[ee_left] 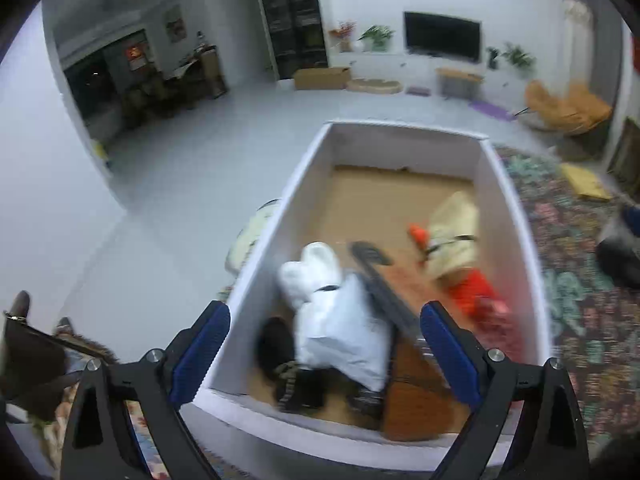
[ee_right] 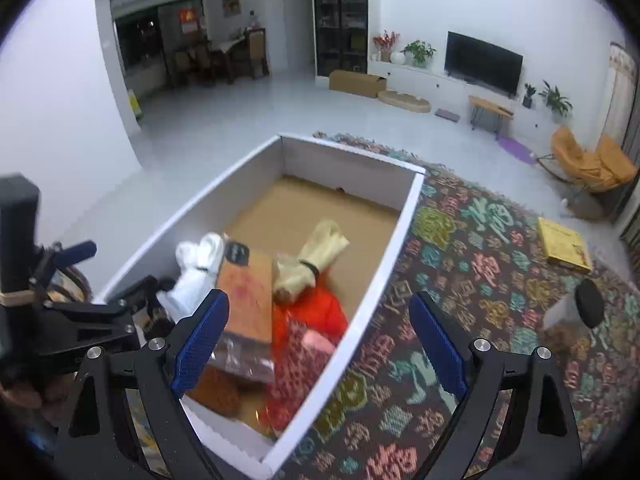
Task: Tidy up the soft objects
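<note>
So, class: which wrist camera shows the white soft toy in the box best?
The left wrist view: the white soft toy lies near centre, ears and body visible, though blurred. In the right wrist view it is smaller, low at the left, partly hidden behind the brown box.

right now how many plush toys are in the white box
2 that I can make out. A white plush lies against the left wall of the white box; a cream and orange plush lies nearer its right wall. Dark things beneath could hide more.

Your box was white with a brown floor; inside lay a white bundle and an orange-red one; the rug was dark, multicoloured.
</note>
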The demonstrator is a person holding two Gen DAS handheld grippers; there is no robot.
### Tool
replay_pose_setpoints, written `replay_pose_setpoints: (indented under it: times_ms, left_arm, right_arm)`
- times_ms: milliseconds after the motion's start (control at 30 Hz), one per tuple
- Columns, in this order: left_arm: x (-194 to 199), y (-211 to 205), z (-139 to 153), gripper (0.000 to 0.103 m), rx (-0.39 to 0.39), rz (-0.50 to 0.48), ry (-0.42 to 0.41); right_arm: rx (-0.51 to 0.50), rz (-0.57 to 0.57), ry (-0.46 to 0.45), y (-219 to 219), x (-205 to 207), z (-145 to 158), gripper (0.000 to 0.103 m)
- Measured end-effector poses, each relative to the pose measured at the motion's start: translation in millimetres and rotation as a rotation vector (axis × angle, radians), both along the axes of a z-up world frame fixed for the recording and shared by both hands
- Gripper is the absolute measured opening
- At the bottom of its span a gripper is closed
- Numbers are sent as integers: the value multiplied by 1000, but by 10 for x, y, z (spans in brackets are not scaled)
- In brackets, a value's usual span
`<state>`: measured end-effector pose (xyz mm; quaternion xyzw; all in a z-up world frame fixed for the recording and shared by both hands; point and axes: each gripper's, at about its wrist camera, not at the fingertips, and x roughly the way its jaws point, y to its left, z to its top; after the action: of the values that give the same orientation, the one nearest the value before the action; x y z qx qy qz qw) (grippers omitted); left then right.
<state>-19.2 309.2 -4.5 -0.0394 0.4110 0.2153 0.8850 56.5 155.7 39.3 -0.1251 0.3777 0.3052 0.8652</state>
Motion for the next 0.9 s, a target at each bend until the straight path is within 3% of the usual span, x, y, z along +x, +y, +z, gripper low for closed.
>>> replay_pose_setpoints:
  times_ms: [200,900]
  left_arm:
    - [-80,-181,110,96,91,41,-34]
    - [-184,-65,81,96,52,81,-29]
  right_arm:
    - [-59,-2,5,61,-115,-129,93]
    - [-76,-12,42,138,-164,-258,93]
